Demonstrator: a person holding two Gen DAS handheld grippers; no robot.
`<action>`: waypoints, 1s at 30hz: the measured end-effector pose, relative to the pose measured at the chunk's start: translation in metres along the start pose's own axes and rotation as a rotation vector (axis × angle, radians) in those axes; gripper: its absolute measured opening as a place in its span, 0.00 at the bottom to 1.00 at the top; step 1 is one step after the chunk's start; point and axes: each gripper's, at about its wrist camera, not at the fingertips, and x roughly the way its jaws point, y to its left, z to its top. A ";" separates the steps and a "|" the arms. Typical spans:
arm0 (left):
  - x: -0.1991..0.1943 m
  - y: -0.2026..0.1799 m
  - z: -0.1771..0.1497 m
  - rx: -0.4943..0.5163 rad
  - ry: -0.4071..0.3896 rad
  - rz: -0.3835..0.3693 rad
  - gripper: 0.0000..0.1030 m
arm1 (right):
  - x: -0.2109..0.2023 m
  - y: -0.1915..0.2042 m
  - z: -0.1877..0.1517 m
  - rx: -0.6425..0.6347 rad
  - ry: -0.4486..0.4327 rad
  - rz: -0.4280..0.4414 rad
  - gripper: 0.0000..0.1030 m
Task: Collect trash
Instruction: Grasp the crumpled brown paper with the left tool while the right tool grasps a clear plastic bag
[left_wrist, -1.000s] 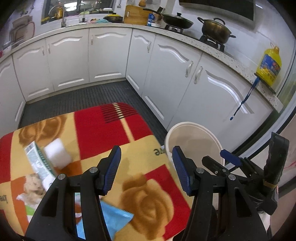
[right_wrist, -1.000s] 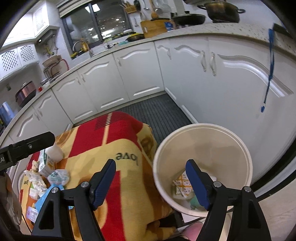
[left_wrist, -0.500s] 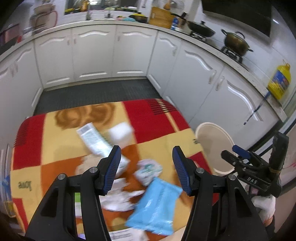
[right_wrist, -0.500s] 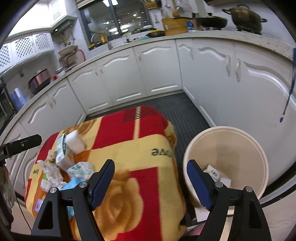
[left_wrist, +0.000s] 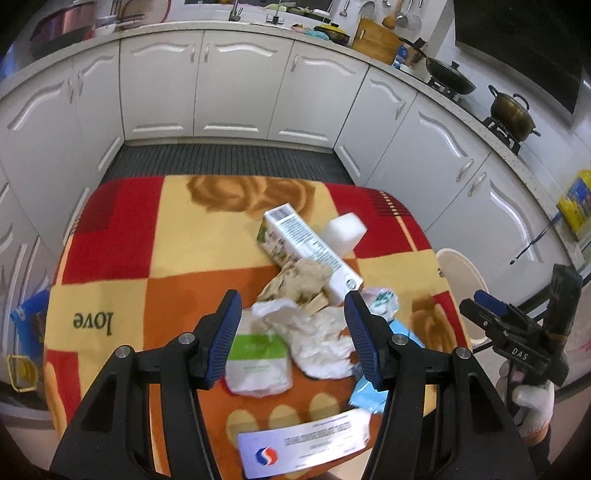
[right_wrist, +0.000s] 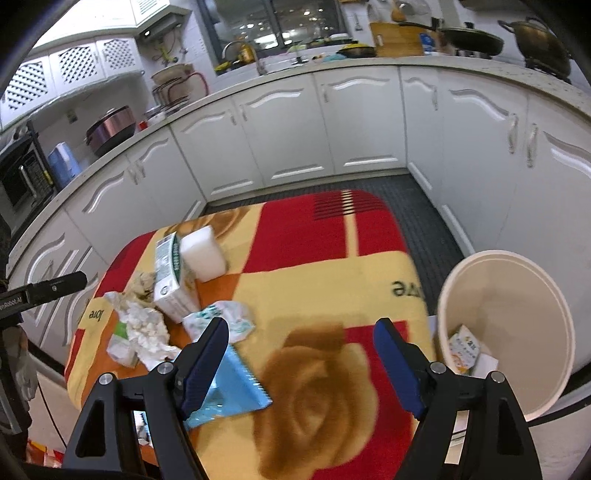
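Trash lies on a table under a red and yellow blanket (left_wrist: 122, 240): a white carton (left_wrist: 310, 247), a white foam block (left_wrist: 343, 232), brown crumpled paper (left_wrist: 299, 282), white crumpled tissue (left_wrist: 321, 339), a green and white packet (left_wrist: 256, 363), a blue wrapper (right_wrist: 236, 391) and a white card (left_wrist: 303, 443). My left gripper (left_wrist: 293, 338) is open and empty, above the tissue and packet. My right gripper (right_wrist: 301, 365) is open and empty over the blanket, between the blue wrapper and the cream bin (right_wrist: 506, 332), which holds some trash (right_wrist: 465, 347).
White kitchen cabinets (left_wrist: 236, 85) wrap around the table across a dark ribbed floor mat (left_wrist: 221, 160). Pots (left_wrist: 511, 110) stand on the counter and a yellow oil bottle (left_wrist: 576, 206) at the right. The bin stands on the floor at the table's right edge (left_wrist: 461, 280).
Both grippers have swung left, away from the bin and back over the table. The trash pile has come under my left gripper. Both stay open and empty.
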 end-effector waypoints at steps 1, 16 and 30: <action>0.001 0.002 -0.001 -0.004 0.004 -0.002 0.55 | 0.004 0.005 0.000 -0.009 0.008 0.007 0.76; 0.050 0.011 0.031 0.008 0.090 -0.124 0.55 | 0.050 0.042 0.009 -0.053 0.098 0.118 0.76; 0.098 0.001 0.031 0.110 0.211 -0.116 0.35 | 0.112 0.069 0.008 -0.108 0.252 0.181 0.56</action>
